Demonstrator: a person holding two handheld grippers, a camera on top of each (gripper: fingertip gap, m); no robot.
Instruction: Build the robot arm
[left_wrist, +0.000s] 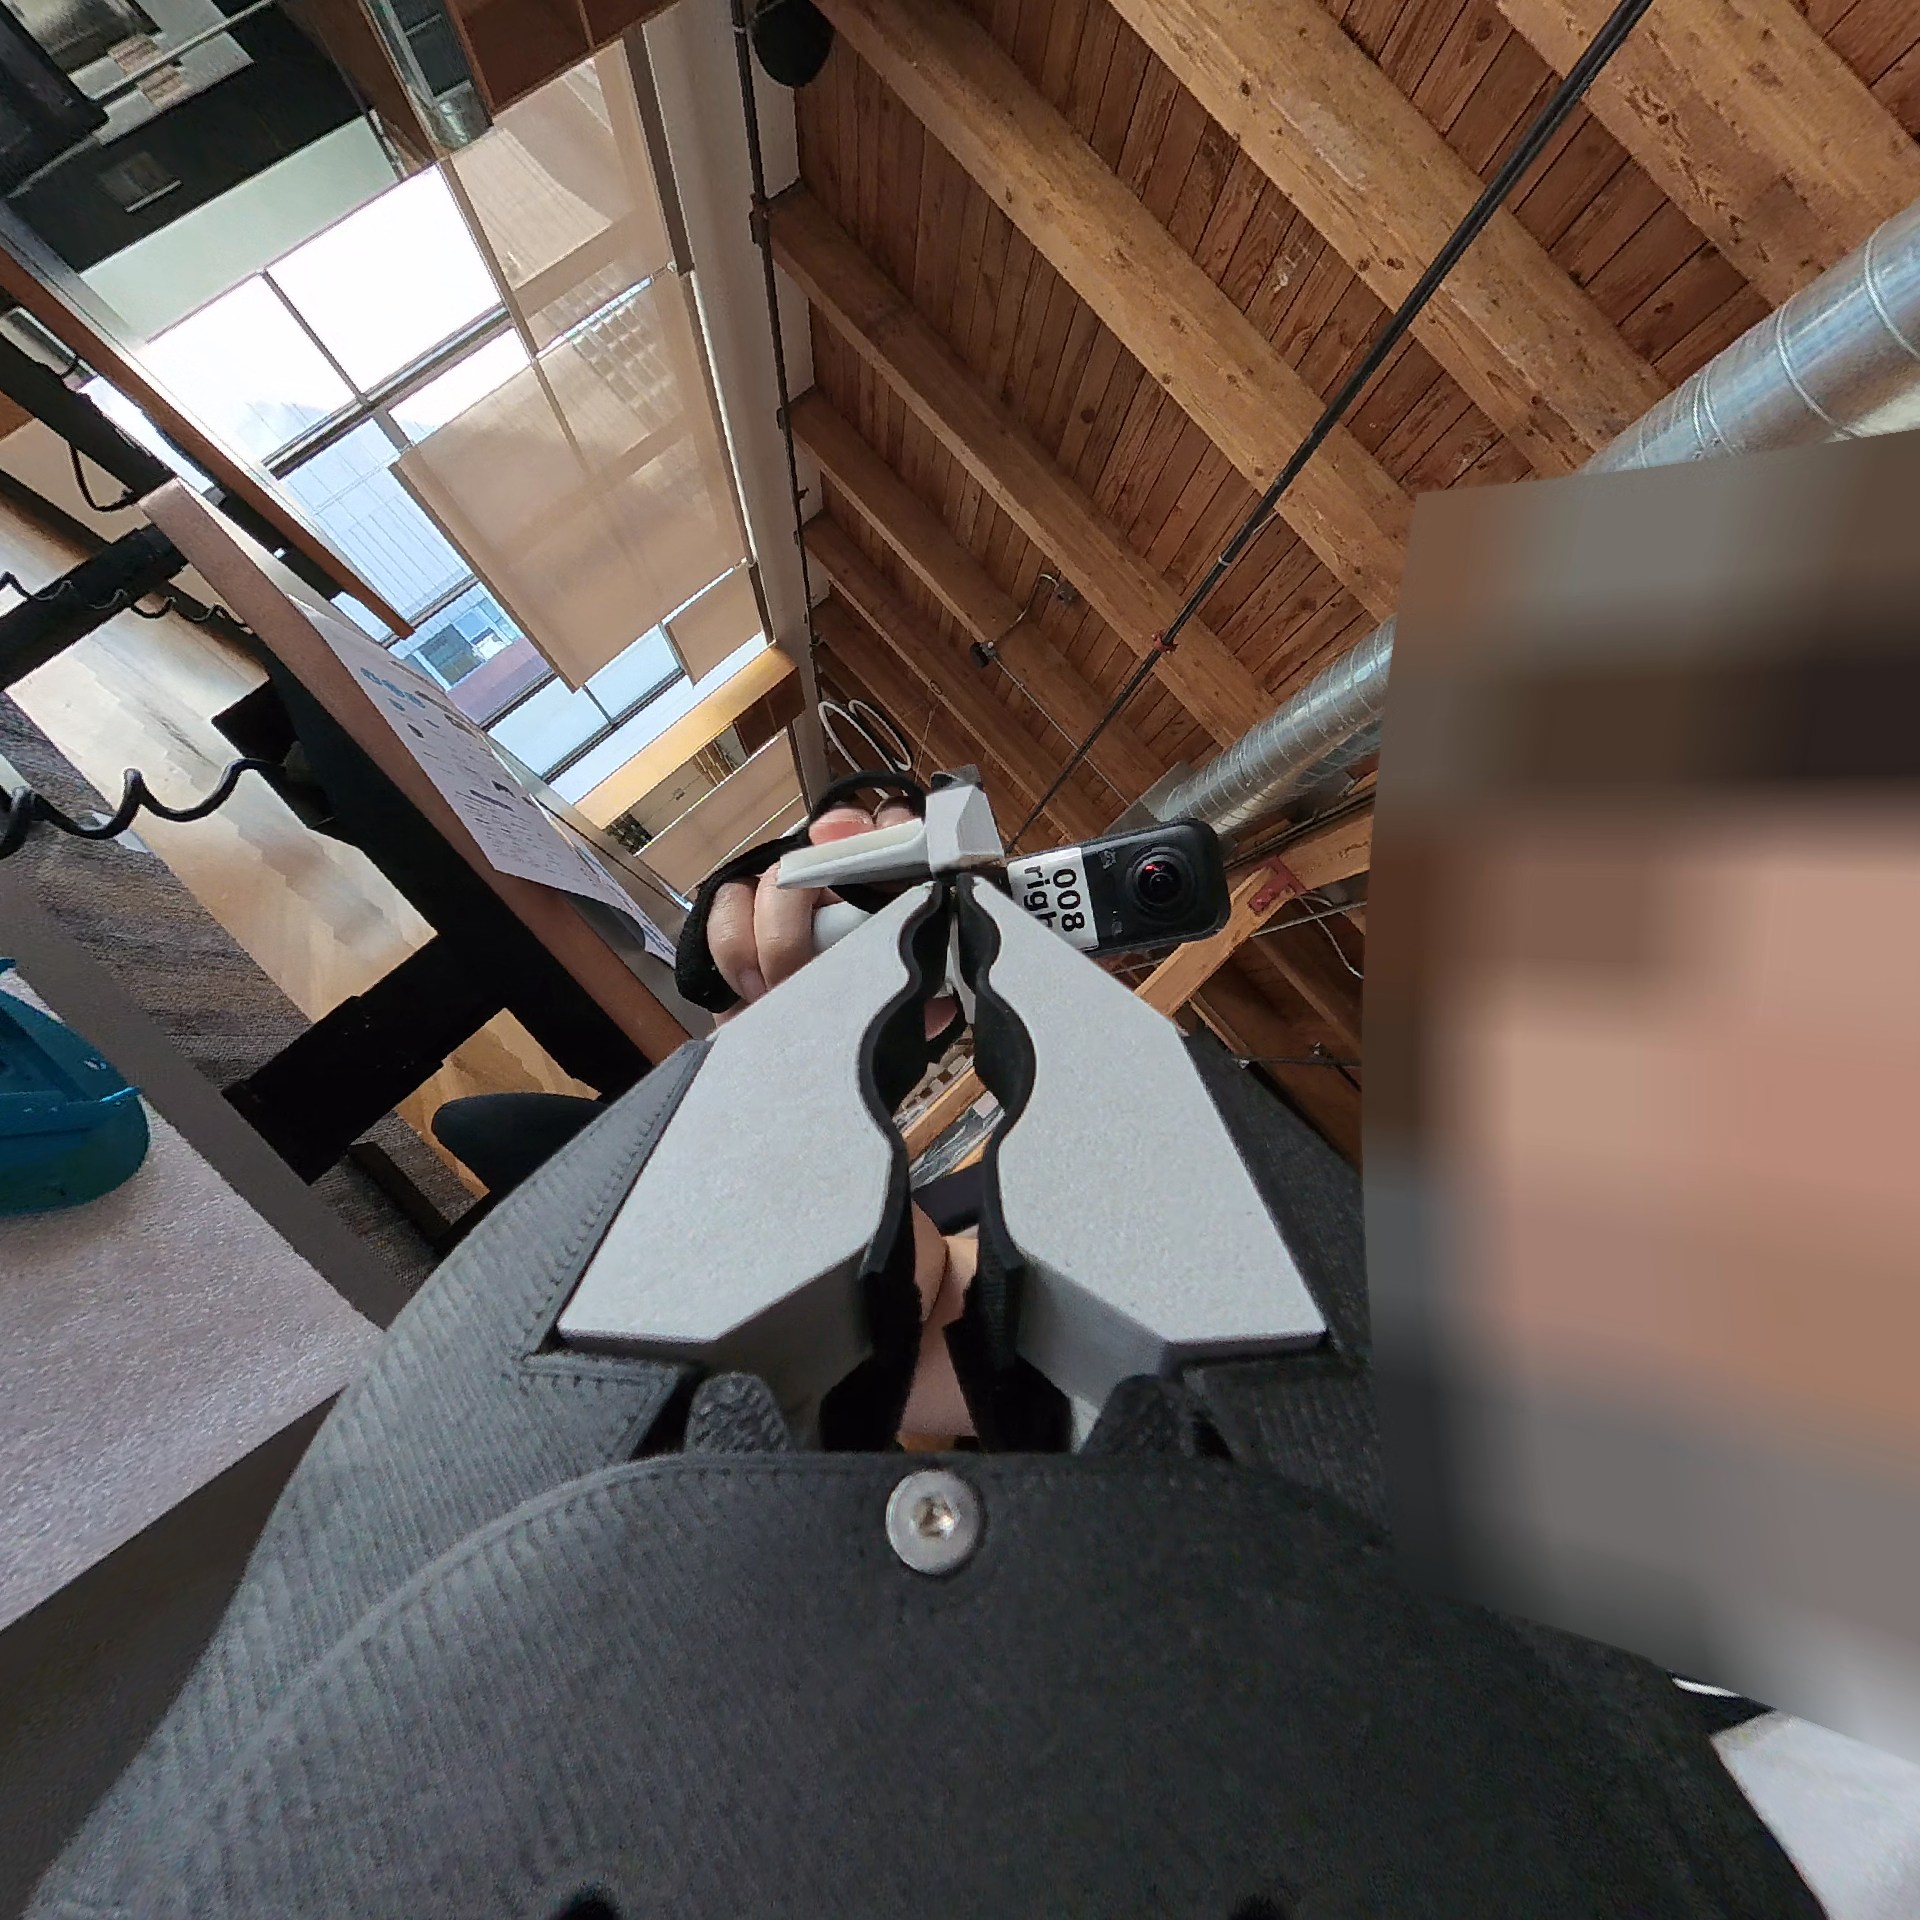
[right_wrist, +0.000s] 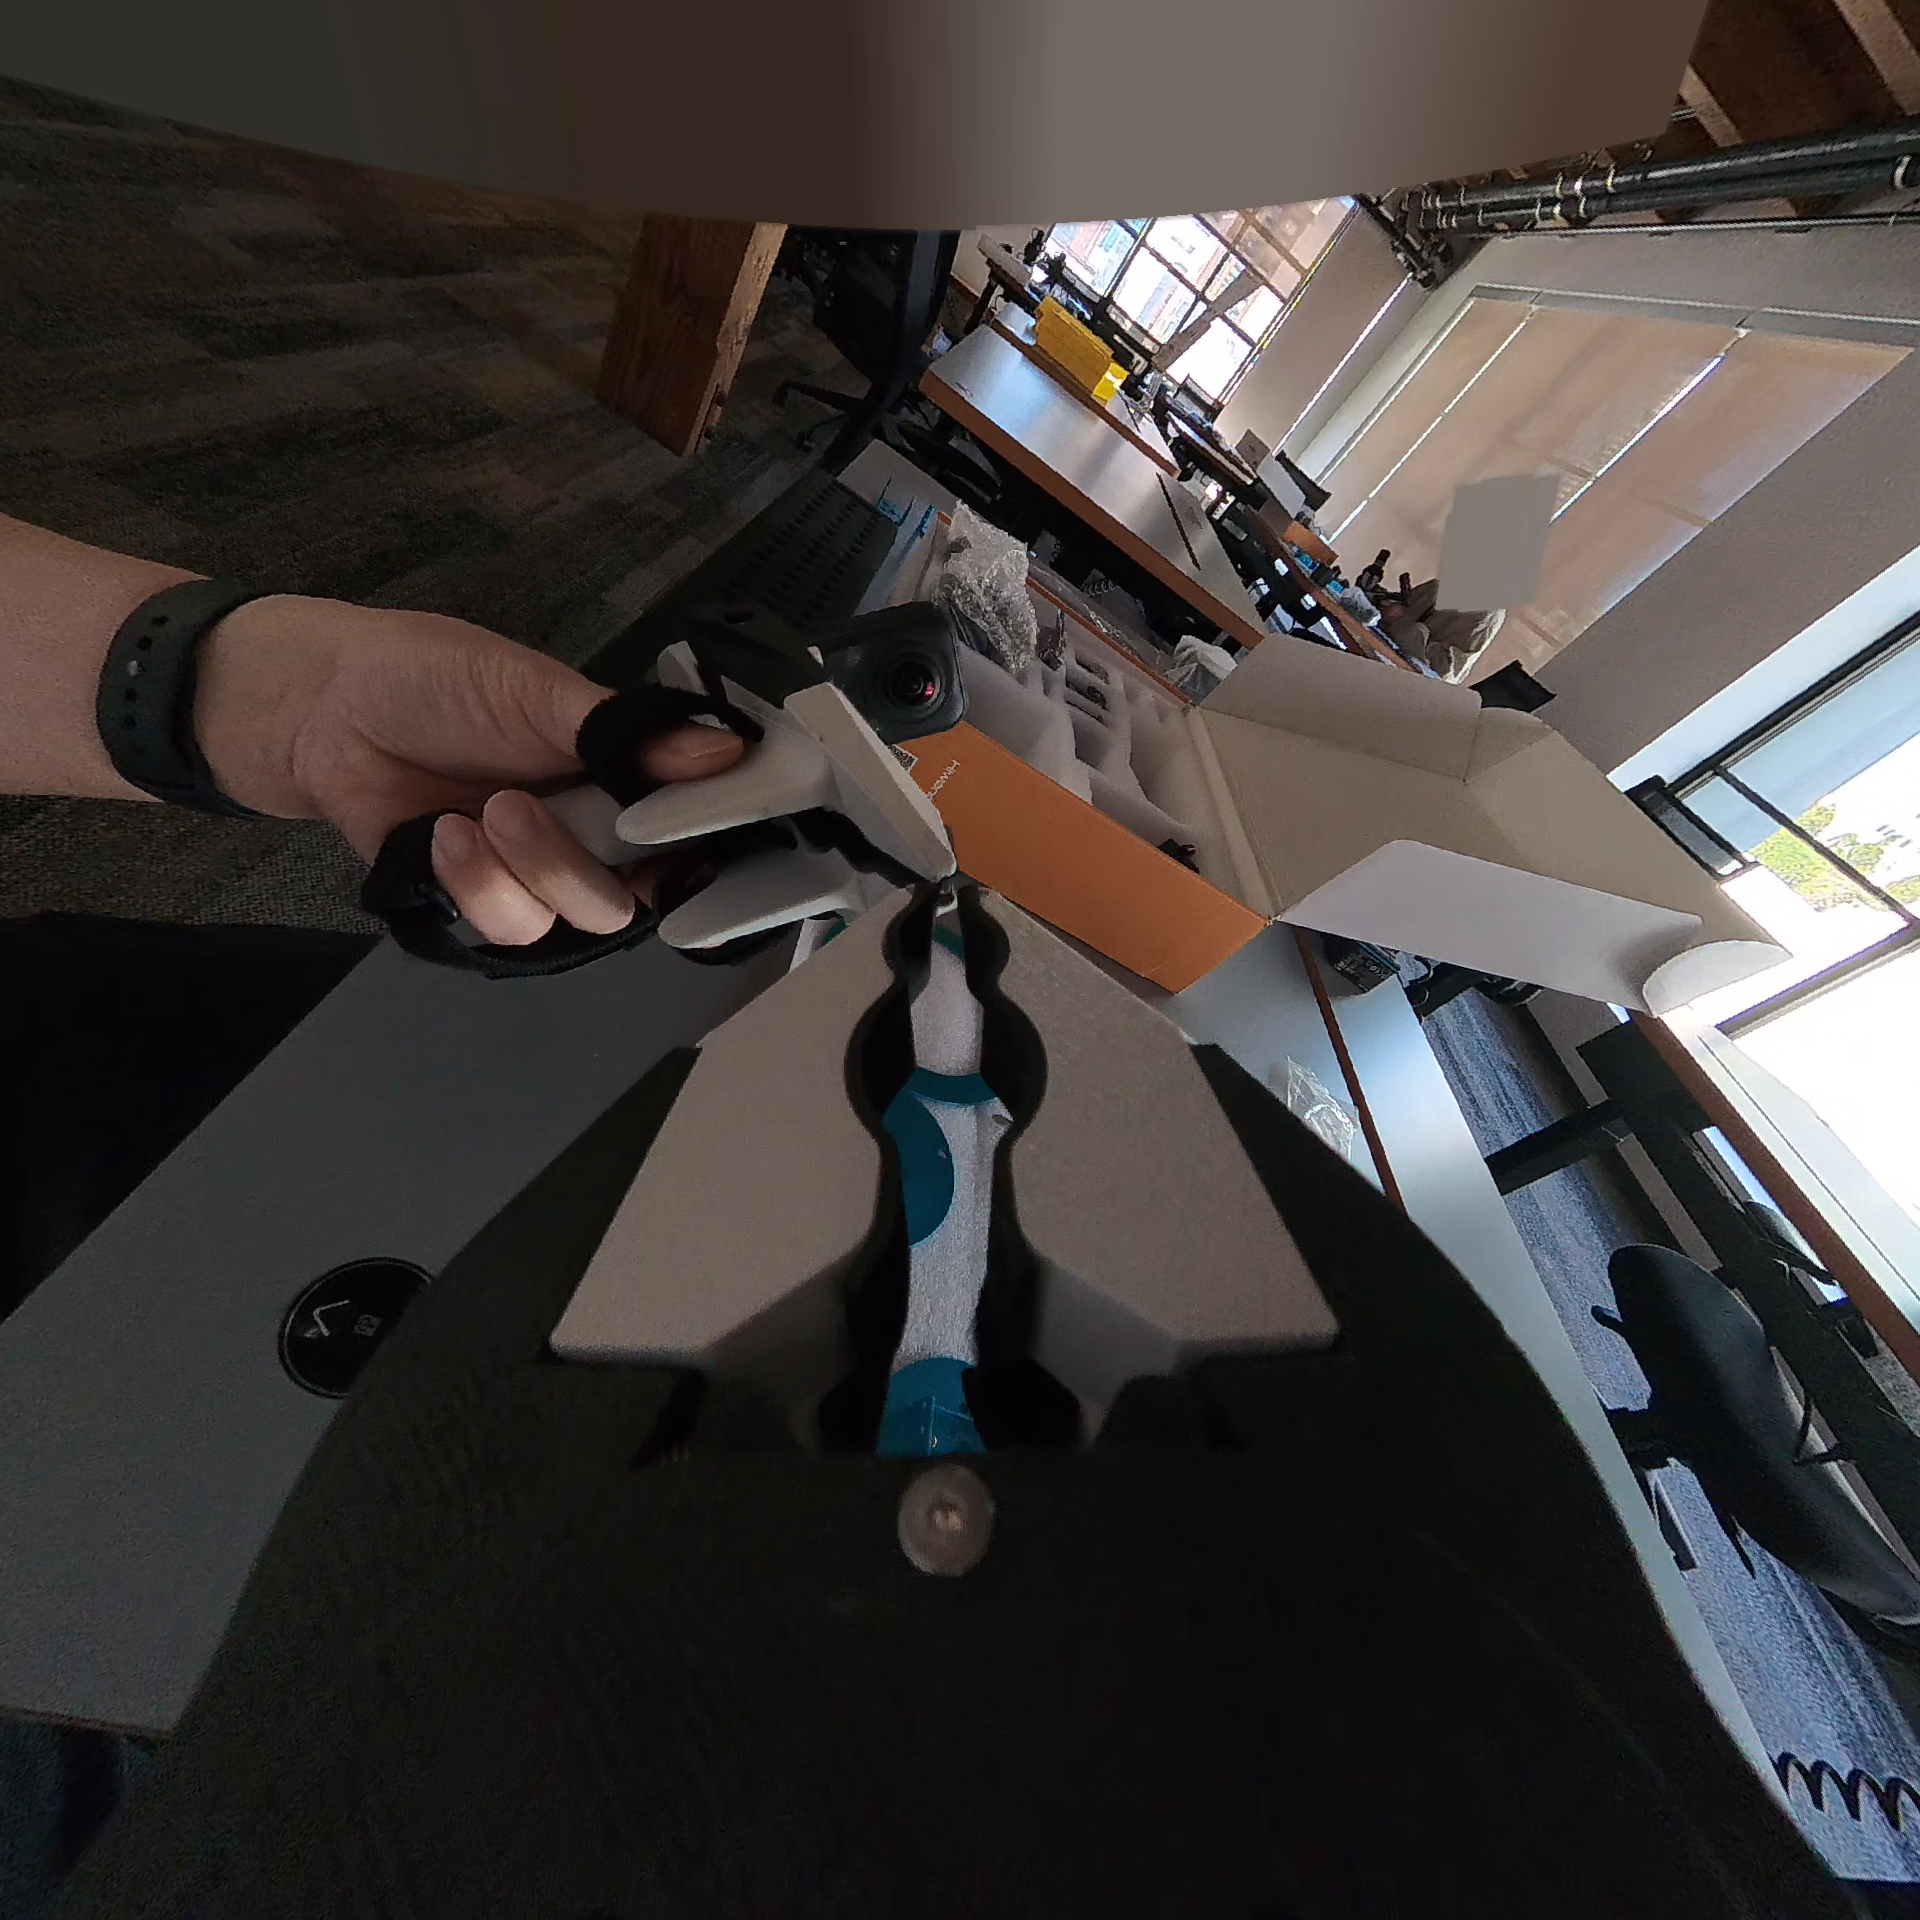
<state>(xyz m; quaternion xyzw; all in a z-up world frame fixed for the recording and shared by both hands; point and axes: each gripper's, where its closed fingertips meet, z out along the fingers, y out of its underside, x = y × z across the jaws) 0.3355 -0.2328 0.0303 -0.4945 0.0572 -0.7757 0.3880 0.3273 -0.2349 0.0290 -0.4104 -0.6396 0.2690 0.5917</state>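
Meeting tip to tip, left gripper (left_wrist: 948, 902) jaws closed, right gripper (right_wrist: 940, 902) jaws closed, both empty.

White label (left_wrist: 1060, 902) w/ print on the camera (left_wrist: 1153, 885); printed sheet (left_wrist: 488, 790) on partition; orange box (right_wrist: 1049, 842) bears lettering.

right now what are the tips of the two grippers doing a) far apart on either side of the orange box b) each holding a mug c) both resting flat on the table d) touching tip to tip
d: in both wrist views the left gripper and the right gripper meet tip to tip in the air, both with jaws closed, in front of the orange box.
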